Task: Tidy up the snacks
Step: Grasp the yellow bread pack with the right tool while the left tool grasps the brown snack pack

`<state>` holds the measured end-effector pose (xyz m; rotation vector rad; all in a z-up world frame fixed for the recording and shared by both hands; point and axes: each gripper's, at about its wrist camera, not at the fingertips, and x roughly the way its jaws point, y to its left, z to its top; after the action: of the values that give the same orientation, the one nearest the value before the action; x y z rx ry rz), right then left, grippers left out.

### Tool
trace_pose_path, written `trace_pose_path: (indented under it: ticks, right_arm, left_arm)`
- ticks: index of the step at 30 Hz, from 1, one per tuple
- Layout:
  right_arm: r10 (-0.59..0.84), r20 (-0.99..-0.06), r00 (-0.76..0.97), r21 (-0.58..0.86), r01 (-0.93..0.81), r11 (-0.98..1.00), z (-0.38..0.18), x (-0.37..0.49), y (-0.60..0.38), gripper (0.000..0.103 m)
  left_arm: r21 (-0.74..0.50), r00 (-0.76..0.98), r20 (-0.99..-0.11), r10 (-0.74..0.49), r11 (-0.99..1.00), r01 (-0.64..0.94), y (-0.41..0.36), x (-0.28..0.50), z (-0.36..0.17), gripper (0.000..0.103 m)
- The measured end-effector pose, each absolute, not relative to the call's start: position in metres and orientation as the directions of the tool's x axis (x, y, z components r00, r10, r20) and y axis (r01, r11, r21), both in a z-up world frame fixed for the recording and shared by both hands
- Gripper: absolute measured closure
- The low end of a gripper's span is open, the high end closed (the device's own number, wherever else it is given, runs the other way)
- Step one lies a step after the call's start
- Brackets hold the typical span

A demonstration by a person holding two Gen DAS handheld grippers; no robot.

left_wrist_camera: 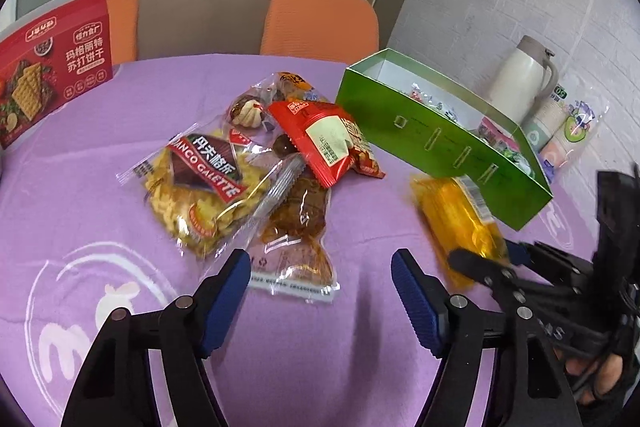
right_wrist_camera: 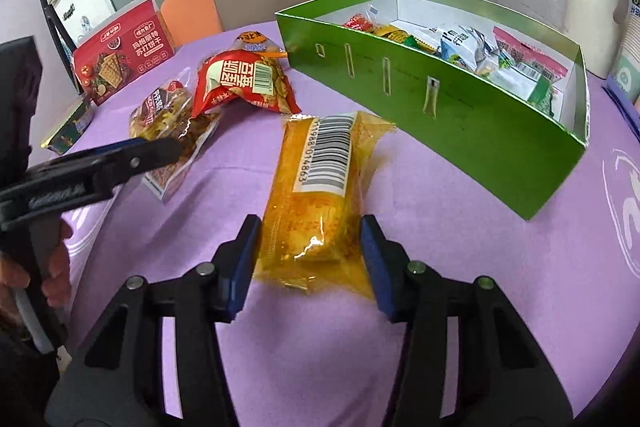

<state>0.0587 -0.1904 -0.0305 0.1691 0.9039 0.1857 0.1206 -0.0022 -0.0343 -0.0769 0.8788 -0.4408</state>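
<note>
A yellow snack packet [right_wrist_camera: 316, 195] with a barcode label lies on the purple tablecloth, in front of the green box [right_wrist_camera: 440, 107] that holds several snacks. My right gripper [right_wrist_camera: 312, 239] straddles the packet's near end, pads close to both sides, with no squeeze visible. The left wrist view shows that gripper [left_wrist_camera: 484, 255] over the same packet [left_wrist_camera: 456, 211]. My left gripper [left_wrist_camera: 320, 267] is open around the near end of a clear packet of brown snack [left_wrist_camera: 296, 219]. Piled behind it are a galette packet [left_wrist_camera: 204, 183] and a red packet [left_wrist_camera: 324, 143].
A red cracker box [left_wrist_camera: 52, 67] stands at the table's far left. A white thermos [left_wrist_camera: 520, 79] and packed paper cups [left_wrist_camera: 560, 131] sit behind the green box [left_wrist_camera: 440, 143]. Orange chairs [left_wrist_camera: 320, 23] and a cardboard bag are beyond the table. A small green carton [right_wrist_camera: 66, 135] lies at the left edge.
</note>
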Motion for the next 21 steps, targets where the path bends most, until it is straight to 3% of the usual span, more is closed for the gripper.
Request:
trace_pose_path:
  ticks: [8,9,10,11,17,21]
  right_arm:
    - [0.250,-0.755,0.607,0.253,-0.081,0.964,-0.032,0.047,-0.197,0.051]
    - [0.254,-0.752,0.608,0.259,-0.082,0.962,-0.032,0.045,-0.199,0.051]
    - [0.258,-0.751,0.607,0.263,-0.083,0.961,-0.032,0.043,-0.201,0.051]
    - [0.260,-0.751,0.607,0.263,-0.085,0.961,-0.033,0.041,-0.203,0.051]
    - [0.256,-0.751,0.608,0.258,-0.087,0.962,-0.032,0.032,-0.209,0.051]
    - [0.255,-0.750,0.611,0.263,-0.077,0.962,-0.032,0.032,-0.210,0.050]
  left_arm:
    - [-0.150,0.581,-0.754,-0.307,0.941,0.303,-0.027,0.155,-0.042,0.030]
    - [-0.139,0.578,-0.760,-0.297,0.943,0.301,-0.028,0.156,-0.044,0.039]
    - [-0.122,0.569,-0.772,-0.283,0.945,0.304,-0.030,0.157,-0.047,0.060]
    - [-0.113,0.564,-0.777,-0.279,0.944,0.311,-0.030,0.156,-0.048,0.063]
    - [-0.146,0.545,-0.779,-0.311,0.935,0.323,-0.026,0.131,-0.044,0.065]
    - [-0.231,0.511,-0.768,-0.386,0.911,0.340,-0.020,0.101,-0.041,0.064]
